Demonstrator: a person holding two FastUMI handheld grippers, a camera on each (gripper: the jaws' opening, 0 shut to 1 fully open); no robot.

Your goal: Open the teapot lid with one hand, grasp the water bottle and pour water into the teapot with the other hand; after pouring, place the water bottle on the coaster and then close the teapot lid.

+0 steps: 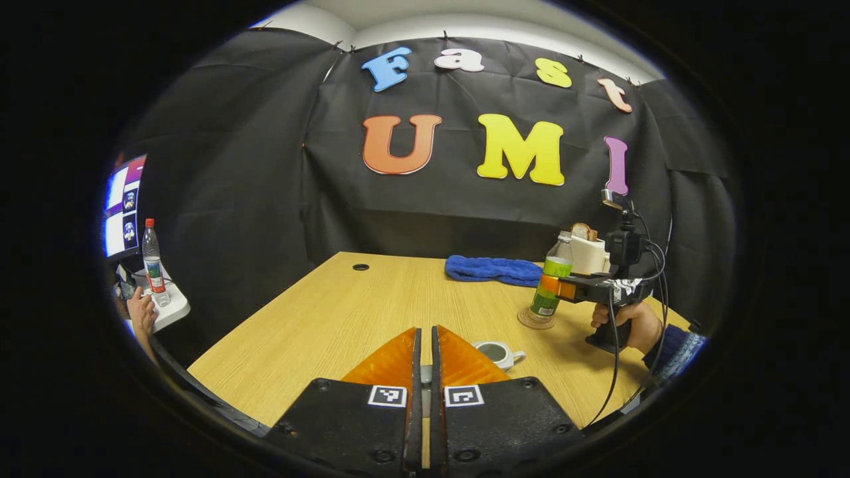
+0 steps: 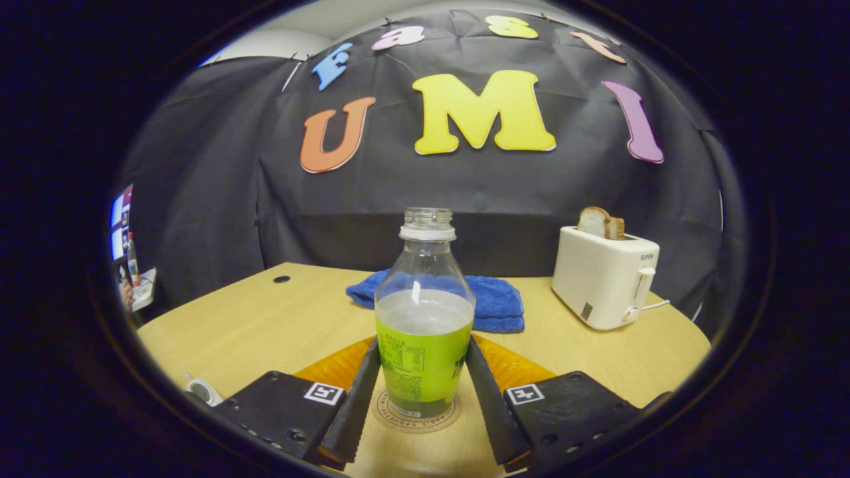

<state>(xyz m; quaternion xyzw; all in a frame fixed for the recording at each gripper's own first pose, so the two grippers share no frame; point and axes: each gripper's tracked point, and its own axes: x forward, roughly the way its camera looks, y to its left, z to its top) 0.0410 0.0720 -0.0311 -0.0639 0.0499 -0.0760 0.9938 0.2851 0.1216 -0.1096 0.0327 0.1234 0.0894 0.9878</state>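
A clear water bottle (image 2: pixel 424 345) with a green label and no cap stands upright on a round coaster (image 2: pixel 415 417). My right gripper (image 2: pixel 423 345) is shut on its sides. In the left gripper view that right gripper (image 1: pixel 556 287), held by a hand, clasps the water bottle (image 1: pixel 546 302) on the coaster (image 1: pixel 524 322) at the right. A small white teapot (image 1: pixel 495 352) sits open on the table, just right of my left gripper (image 1: pixel 425 338). Its fingers are shut with a narrow slit, and a grey bit of the lid shows in it. The teapot (image 2: pixel 201 390) also peeks in at the lower left.
A white toaster (image 2: pixel 604 279) with toast stands at the back right of the wooden table (image 2: pixel 265 318). A blue towel (image 2: pixel 495 302) lies behind the bottle. Off the table's left, a person's hand (image 1: pixel 141 312) rests by a side shelf holding another bottle (image 1: pixel 154 265) and a screen (image 1: pixel 123 206).
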